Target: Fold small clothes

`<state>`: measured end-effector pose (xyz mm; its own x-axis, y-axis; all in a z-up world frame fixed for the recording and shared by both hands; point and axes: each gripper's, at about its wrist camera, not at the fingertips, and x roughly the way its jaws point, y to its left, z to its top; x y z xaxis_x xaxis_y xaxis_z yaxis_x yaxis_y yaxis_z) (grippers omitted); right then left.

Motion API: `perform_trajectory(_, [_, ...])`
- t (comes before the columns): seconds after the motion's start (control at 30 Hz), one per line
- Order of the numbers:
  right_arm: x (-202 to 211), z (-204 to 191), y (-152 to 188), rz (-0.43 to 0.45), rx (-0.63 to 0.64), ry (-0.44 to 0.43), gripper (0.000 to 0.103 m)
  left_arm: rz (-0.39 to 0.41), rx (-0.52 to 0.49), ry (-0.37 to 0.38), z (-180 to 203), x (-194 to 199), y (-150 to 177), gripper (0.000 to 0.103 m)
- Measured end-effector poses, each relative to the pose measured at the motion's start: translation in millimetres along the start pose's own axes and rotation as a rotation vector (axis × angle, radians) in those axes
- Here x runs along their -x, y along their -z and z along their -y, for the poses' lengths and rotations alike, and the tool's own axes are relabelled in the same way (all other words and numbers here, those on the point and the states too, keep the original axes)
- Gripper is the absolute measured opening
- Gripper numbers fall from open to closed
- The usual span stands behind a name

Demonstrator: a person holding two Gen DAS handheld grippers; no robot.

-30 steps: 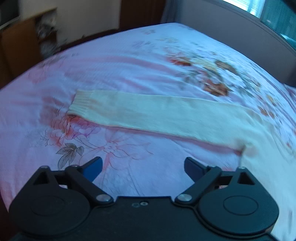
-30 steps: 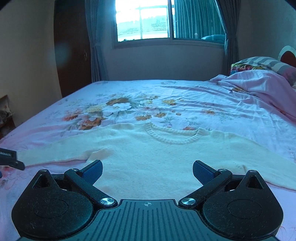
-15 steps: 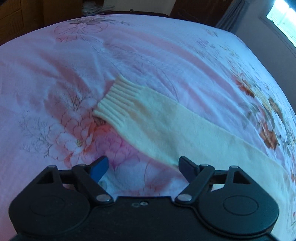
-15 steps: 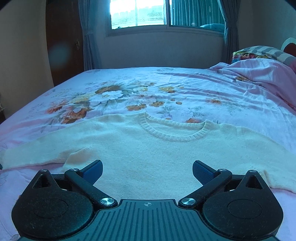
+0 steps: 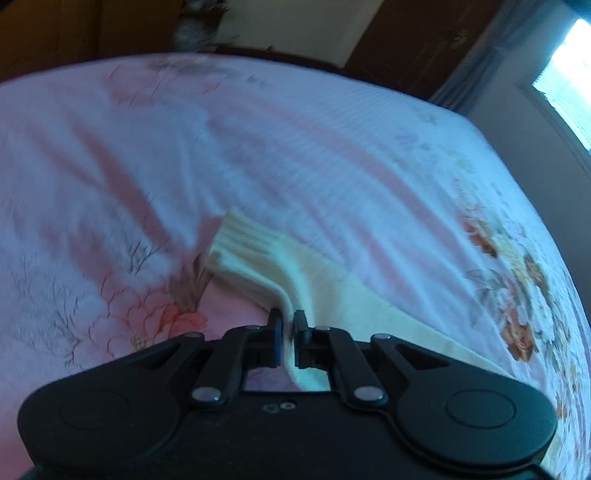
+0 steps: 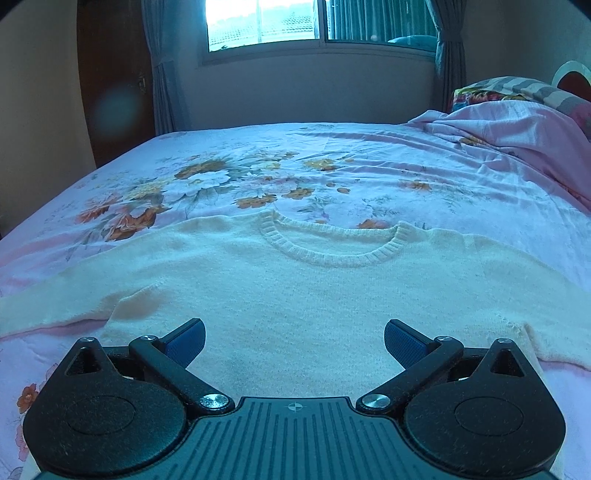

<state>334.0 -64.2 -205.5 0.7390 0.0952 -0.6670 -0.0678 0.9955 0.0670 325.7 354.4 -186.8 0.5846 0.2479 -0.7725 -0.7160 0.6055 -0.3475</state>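
Observation:
A cream knitted sweater (image 6: 303,295) lies flat on the bed, round neckline (image 6: 332,247) toward the window, both sleeves spread out sideways. In the left wrist view its left sleeve (image 5: 343,295) runs diagonally, ribbed cuff (image 5: 240,243) at the far end. My left gripper (image 5: 287,320) is shut on the sleeve's edge a short way behind the cuff, with the knit pinched between the blue pads. My right gripper (image 6: 294,338) hangs open just above the sweater's lower body, nothing between its fingers.
The bed carries a pink and white floral sheet (image 6: 332,166). A bunched pink blanket (image 6: 517,129) and striped pillow (image 6: 524,86) lie at the right. Window (image 6: 314,18) and curtains stand beyond. Dark wooden furniture (image 5: 406,40) lines the bed's far side.
My left gripper moved along the sleeve toward the cuff, rolled, and closed on the sleeve's edge. My right gripper sank a little toward the sweater and stayed open.

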Motion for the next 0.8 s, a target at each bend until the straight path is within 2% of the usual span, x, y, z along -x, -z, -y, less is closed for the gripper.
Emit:
perform_trajectory(0.13, [4.8, 4.2, 1.7, 0.001, -0.003, 0.000, 0.103, 0.115, -0.211, 0.125, 49.5, 44.0, 8.6, 0.003])
perform_trajectory(0.2, [7.6, 8.8, 2.0, -0.002, -0.018, -0.002, 0.103, 0.140, -0.320, 0.228, 86.3, 65.7, 20.1, 0.003])
perform_trajectory(0.27, [12.9, 15.0, 1.7, 0.001, -0.034, -0.001, 0.103, 0.132, -0.410, 0.341, 125.5, 83.7, 36.4, 0.002])
perform_trajectory(0.4, [28.0, 32.2, 2.9, 0.013, -0.046, 0.018, 0.103, 0.051, -0.602, 0.572, 209.5, 107.9, 92.7, 0.002])
perform_trajectory(0.5, [37.3, 48.6, 5.9, 0.012, -0.058, 0.036, 0.103, -0.079, -0.742, 0.694, 256.0, 114.8, 154.1, 0.002])
perform_trajectory(0.57, [43.1, 61.8, 9.8, 0.004, -0.068, 0.052, 0.103, -0.190, -0.833, 0.731, 270.4, 110.6, 197.5, 0.003])
perform_trajectory(0.63, [46.5, 73.6, 14.6, -0.007, -0.078, 0.060, 0.103, -0.266, -0.908, 0.712, 273.2, 104.2, 234.1, 0.003])
perform_trajectory(0.7, [49.5, 83.6, 20.2, -0.020, -0.088, 0.061, 0.103, -0.319, -0.951, 0.677, 263.6, 91.8, 246.7, 0.011])
perform_trajectory(0.73, [50.5, 87.2, 22.2, -0.024, -0.092, 0.054, 0.103, -0.323, -0.941, 0.658, 257.1, 89.8, 246.0, 0.012])
perform_trajectory(0.8, [50.7, 88.8, 23.9, -0.029, -0.097, 0.044, 0.103, -0.293, -0.920, 0.659, 236.6, 96.3, 231.2, 0.022])
